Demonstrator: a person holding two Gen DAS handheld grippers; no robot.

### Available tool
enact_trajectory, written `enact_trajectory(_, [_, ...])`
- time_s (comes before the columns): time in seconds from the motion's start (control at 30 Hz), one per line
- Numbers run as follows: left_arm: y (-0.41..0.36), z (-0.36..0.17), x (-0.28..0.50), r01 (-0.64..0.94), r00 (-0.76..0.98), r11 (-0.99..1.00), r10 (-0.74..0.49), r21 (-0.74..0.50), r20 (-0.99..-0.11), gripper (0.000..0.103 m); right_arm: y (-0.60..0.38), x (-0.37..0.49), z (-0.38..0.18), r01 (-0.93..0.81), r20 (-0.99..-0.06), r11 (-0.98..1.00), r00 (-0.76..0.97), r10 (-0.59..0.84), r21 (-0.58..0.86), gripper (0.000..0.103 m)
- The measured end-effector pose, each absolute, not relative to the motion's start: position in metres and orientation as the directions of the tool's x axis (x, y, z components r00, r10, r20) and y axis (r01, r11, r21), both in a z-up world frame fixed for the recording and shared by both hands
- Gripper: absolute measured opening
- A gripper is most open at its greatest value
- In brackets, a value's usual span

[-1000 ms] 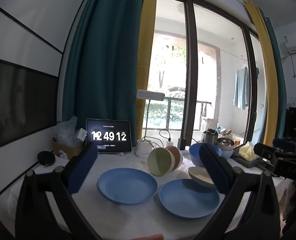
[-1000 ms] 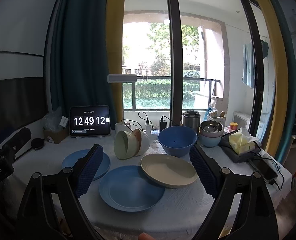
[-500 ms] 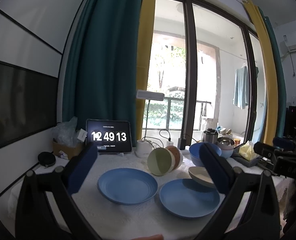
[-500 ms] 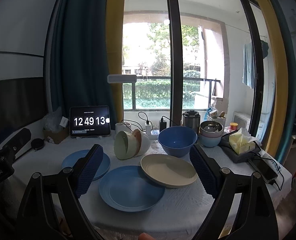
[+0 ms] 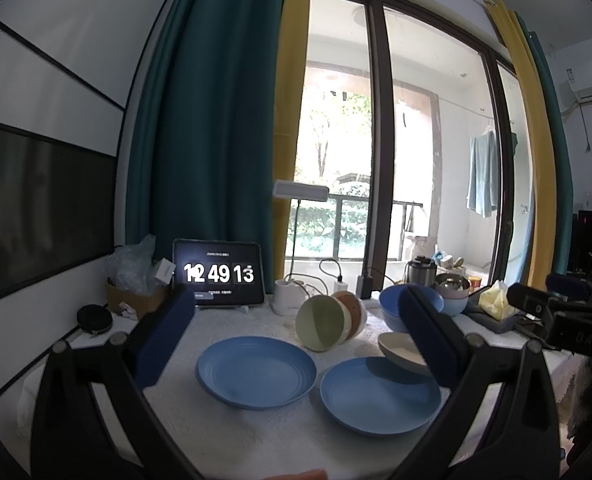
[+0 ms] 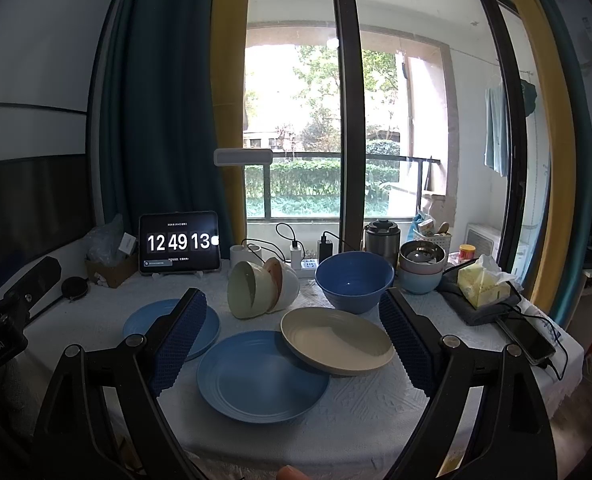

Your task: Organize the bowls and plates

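While ribbed, round cream plate tilts.

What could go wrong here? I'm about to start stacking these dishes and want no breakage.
1. The beige plate rests tilted with its edge on the nearer blue plate; lifting either one could make it slide.
2. The nested bowls lie on their sides and could roll when nudged.
3. The phone and its cable lie near the table's right edge, where a swinging arm might snag them.

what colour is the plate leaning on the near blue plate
Cream, or beige: the ribbed round plate overlapping the blue plate, clearest in the right wrist view.
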State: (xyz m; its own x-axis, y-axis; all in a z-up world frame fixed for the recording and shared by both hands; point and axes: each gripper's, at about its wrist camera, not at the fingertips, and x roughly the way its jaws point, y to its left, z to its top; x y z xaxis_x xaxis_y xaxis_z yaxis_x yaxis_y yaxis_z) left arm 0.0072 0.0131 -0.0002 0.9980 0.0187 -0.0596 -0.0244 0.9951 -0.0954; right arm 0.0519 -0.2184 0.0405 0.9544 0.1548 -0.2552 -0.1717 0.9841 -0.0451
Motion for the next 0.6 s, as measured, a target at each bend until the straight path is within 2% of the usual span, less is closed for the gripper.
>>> enact_trajectory(0.4, [0.013, -0.003, 0.013, -0.018, 0.997, 0.996, 0.011, -0.083, -0.082, 0.102, -0.224, 0.06, 0.032, -0.16, -0.279, 0.986, 0.95, 0.144, -0.036, 0.09])
enact_trajectory(0.6, [0.003, -0.01, 0.026, -0.009, 0.992, 0.998, 0.001, -0.064, -0.125, 0.102, -0.231, 0.07, 0.023, -0.147, -0.305, 0.989, 0.943, 0.132, -0.026, 0.09])
